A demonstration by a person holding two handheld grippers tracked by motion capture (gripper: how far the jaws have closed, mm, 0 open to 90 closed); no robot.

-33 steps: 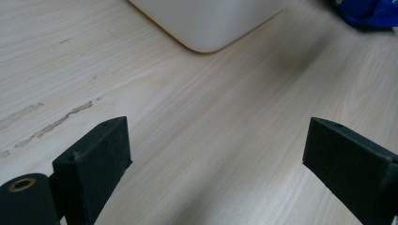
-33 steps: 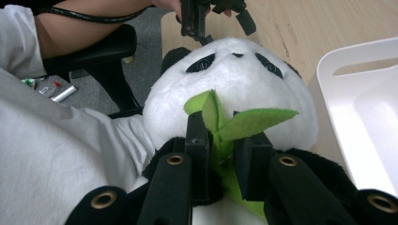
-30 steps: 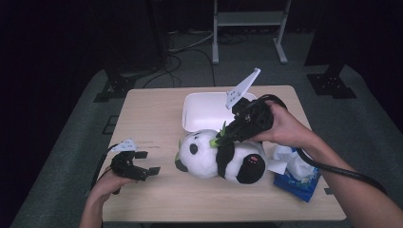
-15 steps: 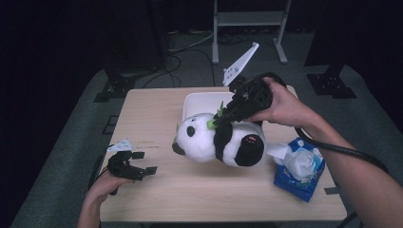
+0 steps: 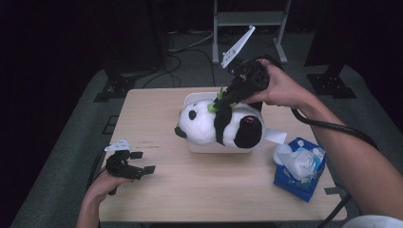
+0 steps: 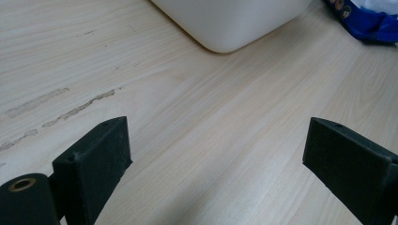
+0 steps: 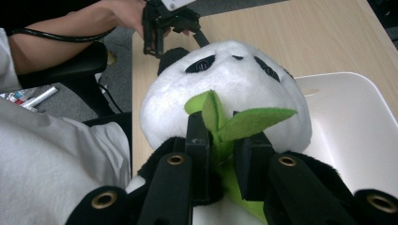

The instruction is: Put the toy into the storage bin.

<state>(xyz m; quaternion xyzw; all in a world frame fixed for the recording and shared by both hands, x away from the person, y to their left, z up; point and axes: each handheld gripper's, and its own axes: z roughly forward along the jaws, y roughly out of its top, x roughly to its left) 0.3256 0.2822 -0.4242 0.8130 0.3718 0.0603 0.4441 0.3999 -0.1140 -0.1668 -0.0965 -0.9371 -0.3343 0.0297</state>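
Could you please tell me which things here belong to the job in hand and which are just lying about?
In the job:
- panda plush, gripped by its green leaf
- right gripper, shut on that leaf
- white tray, under the panda

Lying about:
- blue tissue pack, at the table's right edge
- left gripper, open over bare table, holding nothing

Tray (image 5: 196, 100) sits at the desk's (image 5: 157, 114) far edge, about mid-width; panda toy (image 5: 219, 127) hangs over the tray, head toward the left edge, right gripper (image 5: 224, 100) on top of it at the neck. Tissue pack (image 5: 299, 167) lies near the right edge, toward the near corner; left gripper (image 5: 142, 163) is low by the near-left corner, well apart from the tray.
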